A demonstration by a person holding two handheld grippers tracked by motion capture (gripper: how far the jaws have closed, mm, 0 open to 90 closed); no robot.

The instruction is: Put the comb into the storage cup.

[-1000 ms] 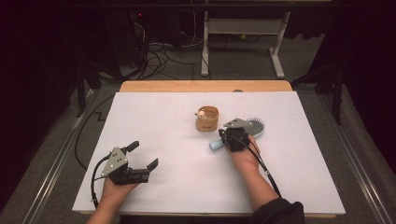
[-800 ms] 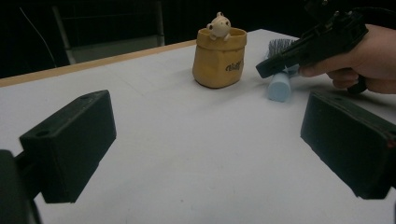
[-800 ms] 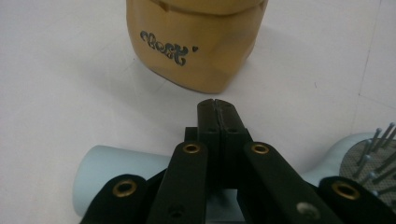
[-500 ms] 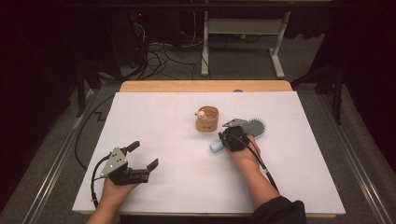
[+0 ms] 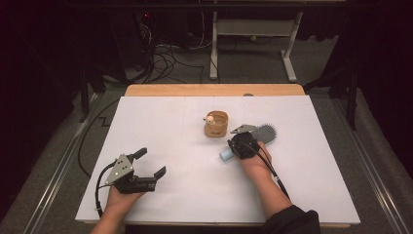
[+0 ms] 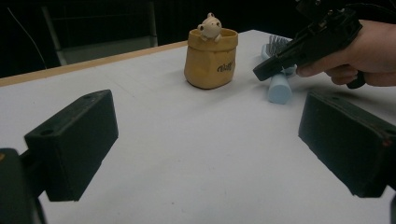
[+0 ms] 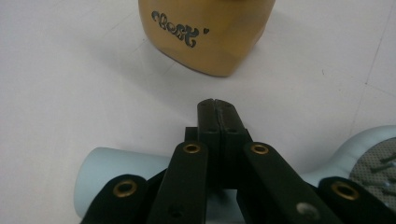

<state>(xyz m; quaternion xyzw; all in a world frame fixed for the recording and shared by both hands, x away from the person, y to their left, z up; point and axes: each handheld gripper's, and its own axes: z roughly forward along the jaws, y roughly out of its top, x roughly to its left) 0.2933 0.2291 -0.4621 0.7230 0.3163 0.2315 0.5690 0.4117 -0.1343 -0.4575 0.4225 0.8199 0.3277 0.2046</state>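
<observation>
Hairbrush (image 5: 258,136) flat, handle pointing near-left, head apparently far-right.

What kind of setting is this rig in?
Probably a lab or data-collection workspace, not a home: a white-covered table in a dark room, loose cables on the grey floor behind it, a bare metal table frame beyond, and props, a hairbrush and a tan pot.

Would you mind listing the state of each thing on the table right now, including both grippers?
Hairbrush: lying flat on the table, bristles up, under the right gripper.
Yellow pot: upright, a small figure peeking over its rim, untouched.
Right gripper: jaws shut together above the hairbrush handle, gripping nothing.
Left gripper: jaws wide open, empty, resting at the near left.
</observation>
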